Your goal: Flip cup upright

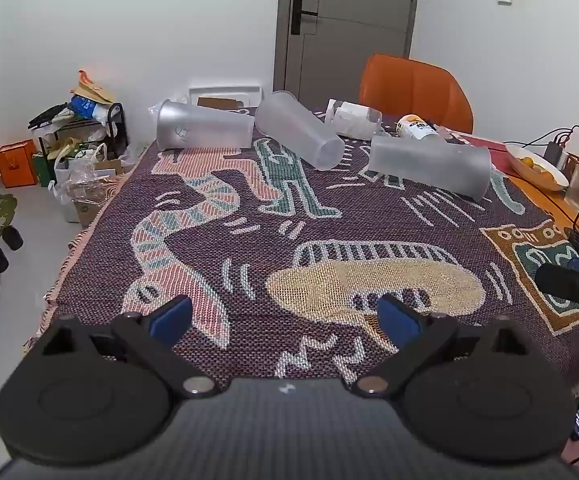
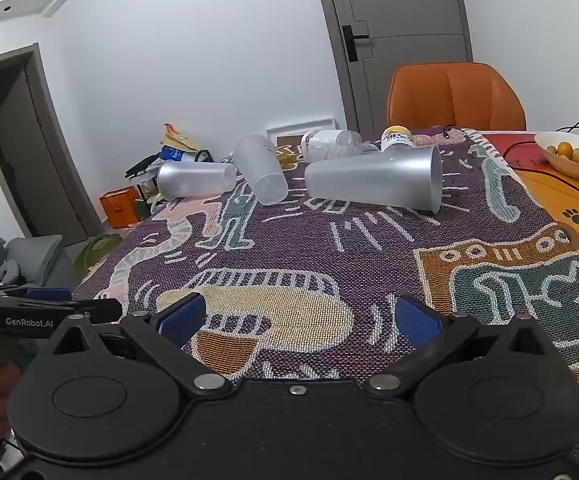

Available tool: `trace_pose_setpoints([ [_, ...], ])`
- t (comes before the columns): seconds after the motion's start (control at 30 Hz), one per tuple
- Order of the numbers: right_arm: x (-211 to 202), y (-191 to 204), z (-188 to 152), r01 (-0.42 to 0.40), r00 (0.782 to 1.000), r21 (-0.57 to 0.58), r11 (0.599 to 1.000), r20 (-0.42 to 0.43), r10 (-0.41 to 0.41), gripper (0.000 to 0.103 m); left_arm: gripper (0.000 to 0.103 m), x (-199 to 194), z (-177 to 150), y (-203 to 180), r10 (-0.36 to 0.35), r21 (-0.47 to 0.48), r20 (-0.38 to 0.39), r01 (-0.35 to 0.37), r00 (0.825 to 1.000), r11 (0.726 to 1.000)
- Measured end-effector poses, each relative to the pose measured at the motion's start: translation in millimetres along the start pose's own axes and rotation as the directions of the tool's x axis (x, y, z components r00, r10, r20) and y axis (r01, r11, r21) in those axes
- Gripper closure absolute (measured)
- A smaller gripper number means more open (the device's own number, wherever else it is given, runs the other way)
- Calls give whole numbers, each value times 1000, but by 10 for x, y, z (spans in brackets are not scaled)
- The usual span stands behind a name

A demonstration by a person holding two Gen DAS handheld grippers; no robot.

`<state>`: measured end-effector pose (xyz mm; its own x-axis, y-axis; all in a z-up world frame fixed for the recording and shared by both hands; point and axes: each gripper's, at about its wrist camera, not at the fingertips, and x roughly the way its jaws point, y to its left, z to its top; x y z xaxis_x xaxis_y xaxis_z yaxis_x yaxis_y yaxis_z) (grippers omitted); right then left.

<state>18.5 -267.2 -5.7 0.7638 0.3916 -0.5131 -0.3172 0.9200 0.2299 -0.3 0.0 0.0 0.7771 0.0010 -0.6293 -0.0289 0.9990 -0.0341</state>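
Hovering low over the patterned tablecloth (image 1: 249,240), left gripper (image 1: 285,316) with both blue pads spread wide apart, clamping nothing. Likewise right gripper (image 2: 297,316), pads gaping wide, gripping nothing, floating above the same cloth.

Lying well ahead of both grippers, near the far edge of the table, three frosted cups on their sides. From the left gripper: left cup (image 1: 205,126) sitting at eleven o'clock, middle cup (image 1: 301,136) at twelve with its base pointing back toward the camera, right cup (image 1: 429,162) at one. From the right gripper: right cup (image 2: 373,180) resting at about twelve o'clock, wide mouth facing three o'clock; the other two lying at eleven.

Peeking in at three o'clock of the left view, only a dark tip of the right gripper; at nine o'clock of the right view, the left gripper cut off by the frame. Blurring behind the cups, a clear bottle (image 2: 331,144) and a yellow-lidded jar (image 2: 397,138), labels unreadable.

Looking translucent, matte, tapered; faint small print showing on the left cup.
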Motion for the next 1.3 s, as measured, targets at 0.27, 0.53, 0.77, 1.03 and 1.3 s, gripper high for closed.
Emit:
trace_pose_setpoints([
  [0.27, -26, 3, 8, 5, 1000, -7, 1000, 8, -5, 0, 5, -65, -14, -21, -4, -3, 4, 4, 1000, 1000],
  [0.53, -28, 26, 13, 5, 1000, -15, 1000, 15, -5, 0, 5, -82, 4, -48, -3, -7, 0, 3, 1000, 1000],
  [0.77, -25, 33, 10, 2, 1000, -15, 1000, 15, -1, 0, 5, -80, 28, 27, -8, -14, 0, 8, 1000, 1000],
  [1.03, -33, 26, 10, 6, 1000, -10, 1000, 15, -5, 0, 5, -96, 29, 36, -10, -8, 0, 10, 1000, 1000],
  [1.3, -49, 12, 14, 6, 1000, -9, 1000, 18, -6, 0, 5, -105, 32, 31, -9, -5, 2, 9, 1000, 1000],
])
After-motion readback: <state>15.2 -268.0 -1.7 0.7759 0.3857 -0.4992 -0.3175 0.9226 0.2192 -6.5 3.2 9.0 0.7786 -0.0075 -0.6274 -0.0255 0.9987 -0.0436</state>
